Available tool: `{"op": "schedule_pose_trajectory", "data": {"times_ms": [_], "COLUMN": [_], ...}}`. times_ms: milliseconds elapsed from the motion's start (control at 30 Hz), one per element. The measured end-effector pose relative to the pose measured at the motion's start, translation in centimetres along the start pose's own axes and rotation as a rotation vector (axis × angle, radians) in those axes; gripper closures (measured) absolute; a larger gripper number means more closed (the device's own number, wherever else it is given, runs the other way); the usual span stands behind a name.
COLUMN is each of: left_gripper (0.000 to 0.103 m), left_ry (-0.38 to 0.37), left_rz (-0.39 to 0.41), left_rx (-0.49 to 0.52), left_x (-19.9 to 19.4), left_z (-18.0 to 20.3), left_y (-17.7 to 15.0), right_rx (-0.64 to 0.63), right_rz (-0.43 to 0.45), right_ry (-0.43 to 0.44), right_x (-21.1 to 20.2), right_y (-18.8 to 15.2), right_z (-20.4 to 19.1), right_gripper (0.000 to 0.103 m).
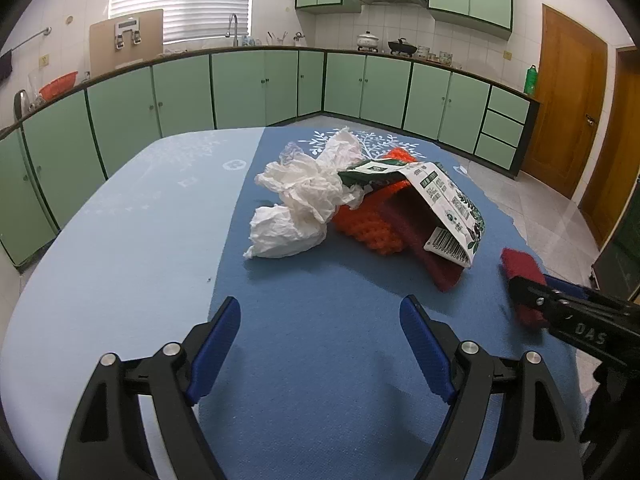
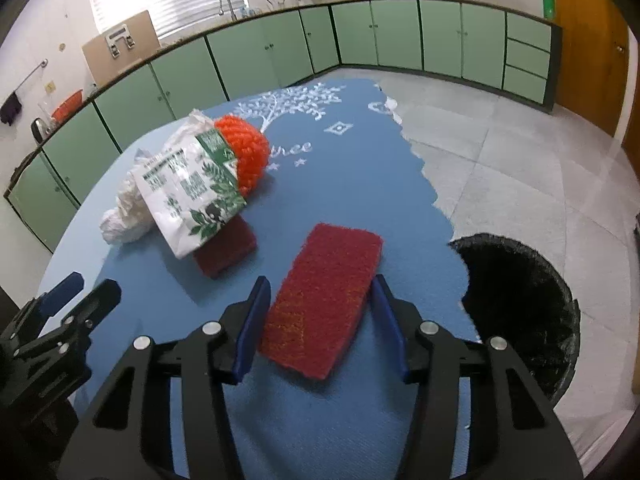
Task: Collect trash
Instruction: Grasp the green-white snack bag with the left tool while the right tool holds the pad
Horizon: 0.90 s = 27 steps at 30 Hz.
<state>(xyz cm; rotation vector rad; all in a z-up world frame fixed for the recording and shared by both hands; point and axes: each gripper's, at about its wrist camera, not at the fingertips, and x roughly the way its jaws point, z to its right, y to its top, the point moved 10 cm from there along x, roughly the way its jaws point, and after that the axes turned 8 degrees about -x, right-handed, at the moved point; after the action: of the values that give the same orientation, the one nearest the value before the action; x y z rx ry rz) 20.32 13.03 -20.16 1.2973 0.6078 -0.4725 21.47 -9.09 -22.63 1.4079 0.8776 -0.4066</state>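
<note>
My right gripper (image 2: 318,320) straddles a trash pad on a blue table in a green-cabineted kitchen.

Its jaws flank the flat red scouring pad (image 2: 324,300); whether the fingers press it I cannot tell. My left gripper (image 1: 320,344) gapes wide, empty, over the blue tablecloth (image 1: 320,320). Beyond lie crumpled white tissue (image 1: 296,208), a printed white-and-green wrapper (image 1: 444,200), an orange knitted scrubber (image 1: 368,224) and a half-covered dark red pad (image 1: 420,240). The black-lined bin (image 2: 520,304) stands beside the table, its contents lost in darkness.
</note>
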Motion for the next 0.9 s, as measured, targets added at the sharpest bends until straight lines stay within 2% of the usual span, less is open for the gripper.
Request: {"op": "schedule_pose_trajectory", "data": {"times_ms": [233, 500, 700, 900], "left_gripper": [0.023, 0.030, 0.045, 0.048], "left_ry": [-0.038, -0.111, -0.152, -0.154], "left_rz": [0.010, 0.022, -0.007, -0.029], "left_rx": [0.003, 0.013, 0.015, 0.005], "left_x": [-0.4, -0.3, 1.3, 3.2], "left_z": [1.4, 4.5, 6.8, 8.1], "left_y": [0.6, 1.8, 2.0, 2.2], "right_rx": [-0.017, 0.024, 0.012, 0.013], "right_rz": [0.036, 0.056, 0.063, 0.053], "right_ry": [-0.008, -0.017, -0.038, -0.043], "right_x": [-1.8, -2.4, -2.6, -2.0], "right_y": [0.9, 1.5, 1.8, 1.6], "right_z": [0.6, 2.8, 3.9, 4.8], "right_gripper": [0.053, 0.053, 0.053, 0.053]}}
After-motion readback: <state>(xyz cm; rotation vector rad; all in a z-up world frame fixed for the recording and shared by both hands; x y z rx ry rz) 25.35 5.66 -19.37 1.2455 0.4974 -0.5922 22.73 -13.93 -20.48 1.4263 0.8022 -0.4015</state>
